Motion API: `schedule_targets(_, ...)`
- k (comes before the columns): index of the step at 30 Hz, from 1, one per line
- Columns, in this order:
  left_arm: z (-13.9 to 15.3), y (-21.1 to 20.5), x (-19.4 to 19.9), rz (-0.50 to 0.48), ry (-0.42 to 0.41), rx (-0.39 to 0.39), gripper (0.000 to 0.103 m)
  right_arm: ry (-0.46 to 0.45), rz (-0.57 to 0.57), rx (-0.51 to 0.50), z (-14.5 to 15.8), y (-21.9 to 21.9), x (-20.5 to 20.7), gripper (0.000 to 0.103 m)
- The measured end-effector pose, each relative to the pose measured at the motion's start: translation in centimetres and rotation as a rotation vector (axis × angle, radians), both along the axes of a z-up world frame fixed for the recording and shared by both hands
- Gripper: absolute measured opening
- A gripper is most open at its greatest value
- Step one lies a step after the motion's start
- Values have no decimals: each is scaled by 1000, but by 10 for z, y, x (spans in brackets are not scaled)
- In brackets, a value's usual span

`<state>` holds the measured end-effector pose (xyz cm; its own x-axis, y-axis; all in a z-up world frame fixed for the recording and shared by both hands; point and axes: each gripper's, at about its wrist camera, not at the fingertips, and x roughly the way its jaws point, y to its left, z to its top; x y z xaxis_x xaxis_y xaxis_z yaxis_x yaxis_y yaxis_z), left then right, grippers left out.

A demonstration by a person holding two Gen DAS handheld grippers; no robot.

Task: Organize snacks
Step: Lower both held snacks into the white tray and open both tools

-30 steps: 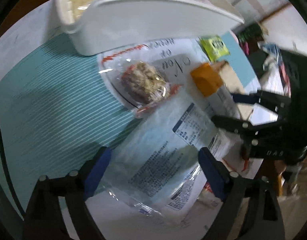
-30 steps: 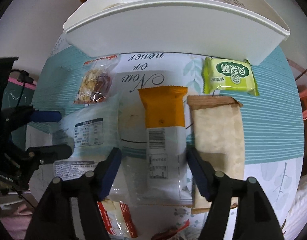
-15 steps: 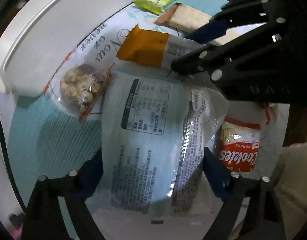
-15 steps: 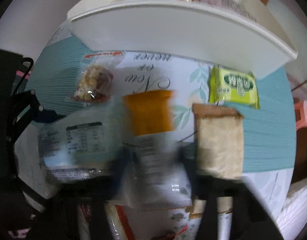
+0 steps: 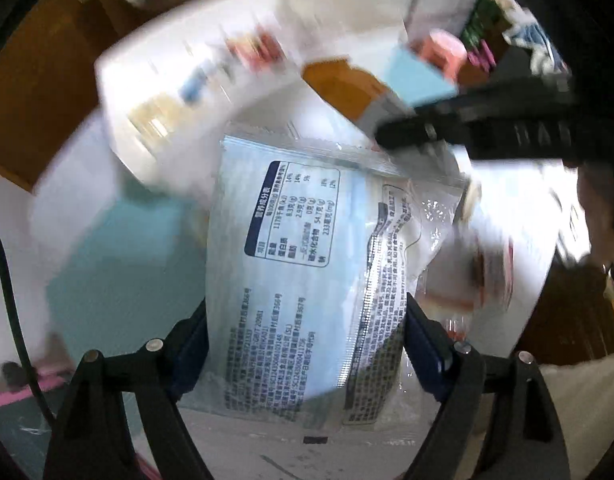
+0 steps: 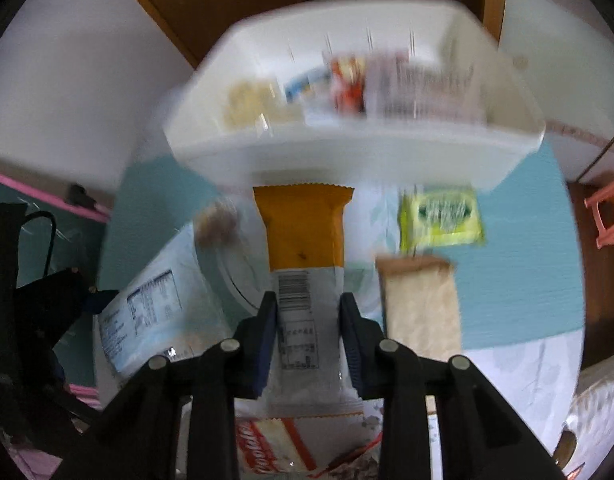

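**Inspector:** Pale blue printed film is filling the left wrist view. The large blue-and-white snack bag (image 5: 307, 280) is sitting between the blue pads of the left gripper (image 5: 307, 344), both pads pressing its sides, the bag clear of the table.

**Clerk:** And the right side?

**Inspector:** The right gripper (image 6: 307, 340) is closing its jaws on the orange-and-white snack packet (image 6: 303, 264); the pads are bearing on the white barcode end, the orange end pointing toward the white storage bin (image 6: 347, 152) at the far side.

**Clerk:** What is lying in the bin?

**Inspector:** Several packets are standing inside it, blurred; I cannot tell them apart.

**Clerk:** What is resting on the table?

**Inspector:** On the teal-striped tablecloth (image 6: 527, 280), a green packet (image 6: 441, 218) is lying just near of the bin, to the right. A tan packet (image 6: 419, 304) is lying nearer, right of the held packet. A clear-wrapped nut cake (image 6: 221, 220) is lying left of it. A red-and-white cookie packet (image 6: 267, 448) is showing at the near edge, under the right gripper.
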<state>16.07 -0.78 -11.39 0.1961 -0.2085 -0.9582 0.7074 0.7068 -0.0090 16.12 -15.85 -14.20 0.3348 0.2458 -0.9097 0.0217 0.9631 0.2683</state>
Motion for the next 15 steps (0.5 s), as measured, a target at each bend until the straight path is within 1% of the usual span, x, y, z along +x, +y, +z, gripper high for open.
schedule_targets(1, 18, 0, 9, 25, -51, -12, 84, -36, -4, 5, 16, -2, 4, 31)
schedule_targets(3, 41, -9, 23, 61, -124, -28, 84, -87, -13, 12, 40, -8, 13, 31)
schedule_targets(5, 65, -16, 40, 97, -198, -49, 84, -145, -33, -3, 68, -22, 29, 31)
schedule_targets(7, 76, -28, 60, 137, -262, -58, 84, -204, -61, -27, 93, -30, 44, 31)
schedule_targets(9, 87, -31, 76, 190, -302, -85, 85, -252, -98, -48, 115, -41, 60, 31)
schedule_targets(11, 92, -37, 94, 242, -321, -110, 85, -295, -119, -71, 130, -49, 73, 31)
schedule_targets(13, 96, -43, 120, 302, -332, -137, 85, -308, -134, -90, 138, -57, 86, 31)
schedule_targets(15, 97, -45, 134, 348, -341, -153, 86, -304, -143, -101, 141, -67, 97, 32)
